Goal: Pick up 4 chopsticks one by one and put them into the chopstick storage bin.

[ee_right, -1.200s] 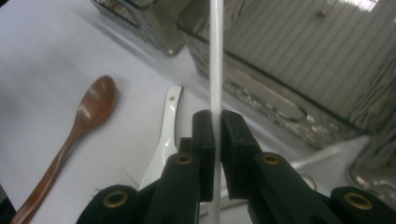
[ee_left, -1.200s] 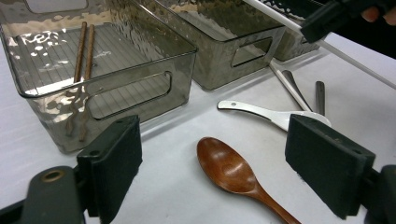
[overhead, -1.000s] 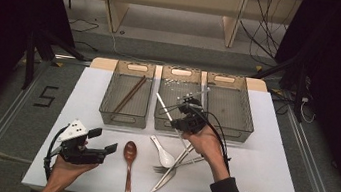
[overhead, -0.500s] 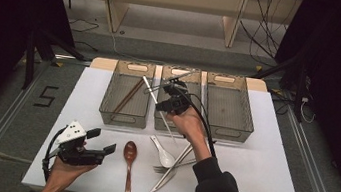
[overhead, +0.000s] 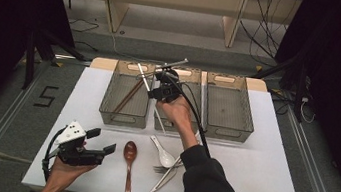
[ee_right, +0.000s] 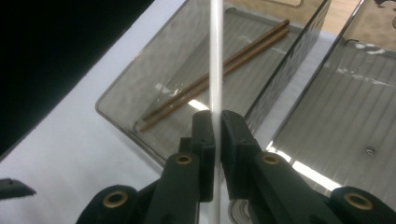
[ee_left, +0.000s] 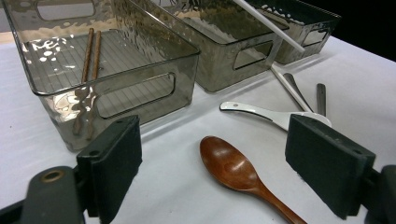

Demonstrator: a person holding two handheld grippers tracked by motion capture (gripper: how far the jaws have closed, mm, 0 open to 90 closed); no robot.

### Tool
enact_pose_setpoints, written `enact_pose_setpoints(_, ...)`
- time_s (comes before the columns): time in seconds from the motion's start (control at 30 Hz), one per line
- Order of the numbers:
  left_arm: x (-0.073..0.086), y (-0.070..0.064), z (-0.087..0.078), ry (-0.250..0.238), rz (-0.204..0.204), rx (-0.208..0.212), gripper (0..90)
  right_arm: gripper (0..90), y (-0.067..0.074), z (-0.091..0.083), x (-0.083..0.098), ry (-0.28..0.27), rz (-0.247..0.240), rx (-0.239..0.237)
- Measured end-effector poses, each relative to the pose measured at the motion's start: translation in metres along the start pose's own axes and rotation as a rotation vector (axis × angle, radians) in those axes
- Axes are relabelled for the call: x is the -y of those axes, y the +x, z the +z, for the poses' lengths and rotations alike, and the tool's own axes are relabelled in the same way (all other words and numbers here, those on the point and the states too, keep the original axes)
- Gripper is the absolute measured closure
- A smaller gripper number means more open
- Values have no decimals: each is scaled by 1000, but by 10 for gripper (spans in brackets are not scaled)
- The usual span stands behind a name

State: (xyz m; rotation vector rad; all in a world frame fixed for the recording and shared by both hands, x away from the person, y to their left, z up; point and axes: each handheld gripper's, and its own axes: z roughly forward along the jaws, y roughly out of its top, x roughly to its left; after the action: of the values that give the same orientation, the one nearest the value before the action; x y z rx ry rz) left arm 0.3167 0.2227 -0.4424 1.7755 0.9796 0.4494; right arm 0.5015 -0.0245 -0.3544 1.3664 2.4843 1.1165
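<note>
Sorting is partly done: two brown wooden chopsticks [overhead: 129, 95] lie in the left smoked-plastic bin [overhead: 107, 102]. Right gripper [overhead: 160, 85] pinches one white chopstick [ee_right: 215, 56] above that bin. Left gripper [overhead: 101, 144] rests spread. Wooden spoon [overhead: 130, 158], white ceramic spoon [overhead: 163, 153] and fork [overhead: 168, 168] remain on the table.

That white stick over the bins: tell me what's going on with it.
The person's right tongs are shut on a white chopstick, held over the left bin, where two brown chopsticks already lie. The left tongs rest open near the table's front edge. A wooden spoon, a white spoon and some metal cutlery lie unsorted.
</note>
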Motion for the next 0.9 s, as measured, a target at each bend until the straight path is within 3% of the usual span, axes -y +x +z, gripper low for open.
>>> enact_pose_setpoints(0.37, 0, -1, 0, -4, 2, 3, 182, 849, 9, 17, -20, -28, 27, 0)
enact_pose_setpoints(0.9, 0, -3, 0, -4, 11, 14, 181, 849, 11, 44, -43, -41, 81, 15)
